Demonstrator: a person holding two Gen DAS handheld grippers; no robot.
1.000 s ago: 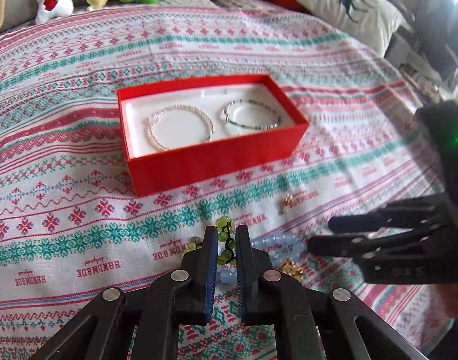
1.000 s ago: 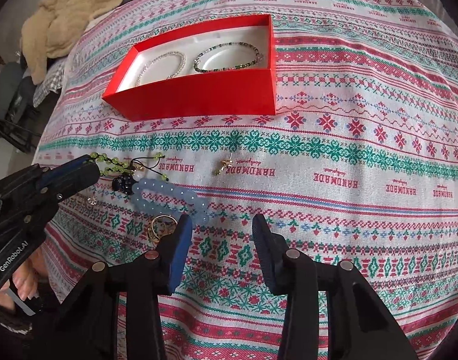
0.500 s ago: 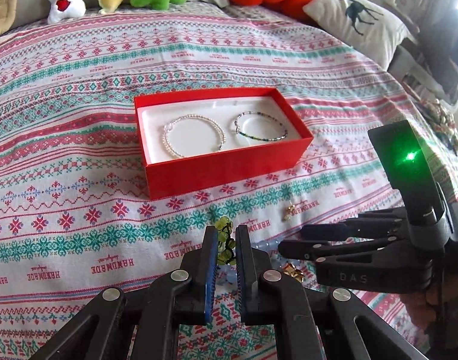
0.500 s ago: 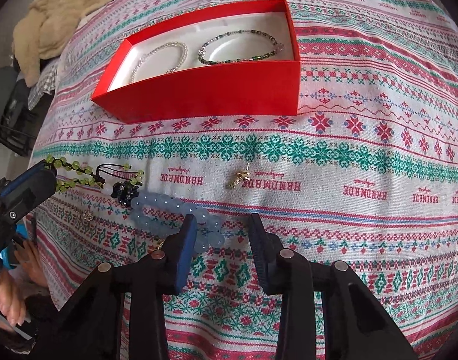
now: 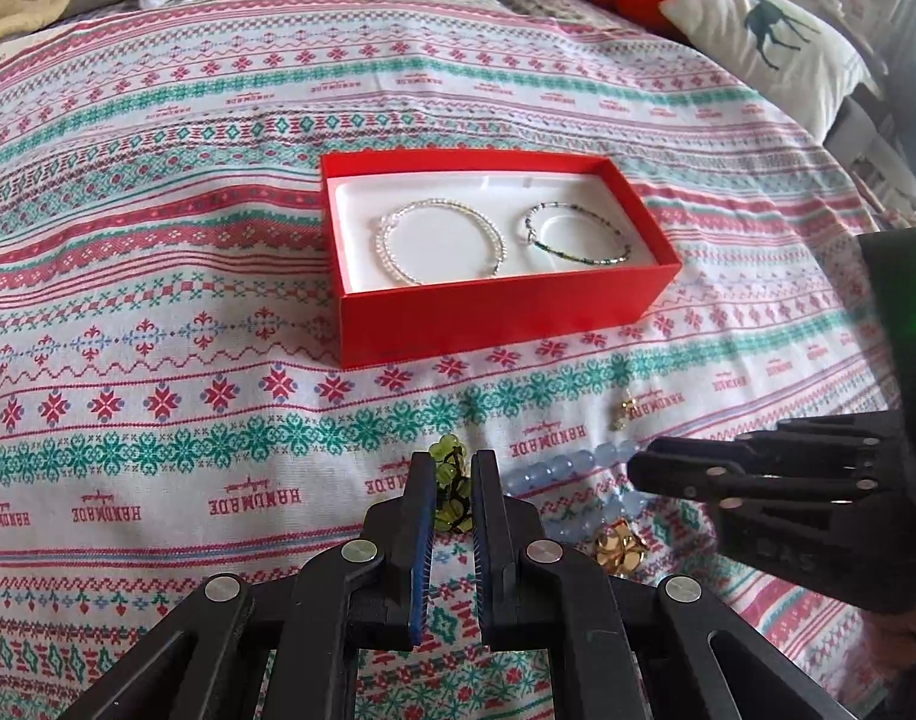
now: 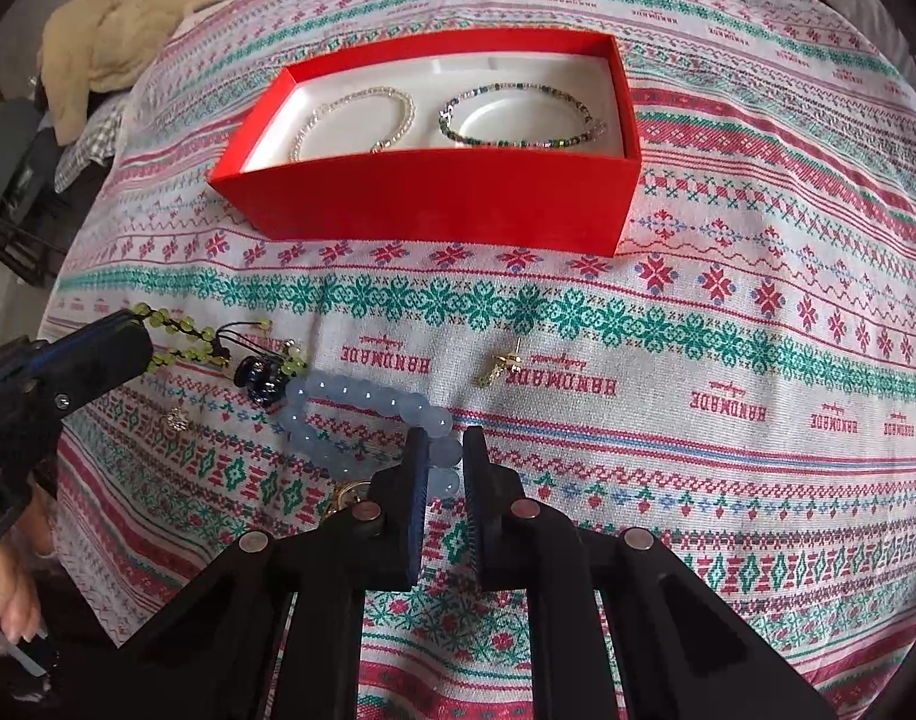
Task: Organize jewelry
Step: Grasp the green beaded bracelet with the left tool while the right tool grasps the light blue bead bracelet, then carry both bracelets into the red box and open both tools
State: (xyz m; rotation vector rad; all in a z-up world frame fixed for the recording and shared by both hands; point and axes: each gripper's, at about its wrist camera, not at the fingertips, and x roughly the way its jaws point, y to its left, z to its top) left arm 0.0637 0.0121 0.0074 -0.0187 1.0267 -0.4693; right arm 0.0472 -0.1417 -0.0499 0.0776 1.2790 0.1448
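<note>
Right hand-held gripper [image 6: 445,468] clamps the pale blue round-bead bracelet [image 6: 362,402] lying on the patterned bedspread [image 6: 698,360], likely for lifting into the red rectangular cardboard box [image 6: 446,204]. Left hand-held gripper [image 5: 452,480], nearly closed, pinches the yellow-green beaded cord bracelet [image 5: 449,483], separating the tangled pieces.

Bare patterned cloth [image 6: 758,360] right of the gold earring [image 6: 499,367] lies open; the red box [image 6: 434,204] blocks beyond.
</note>
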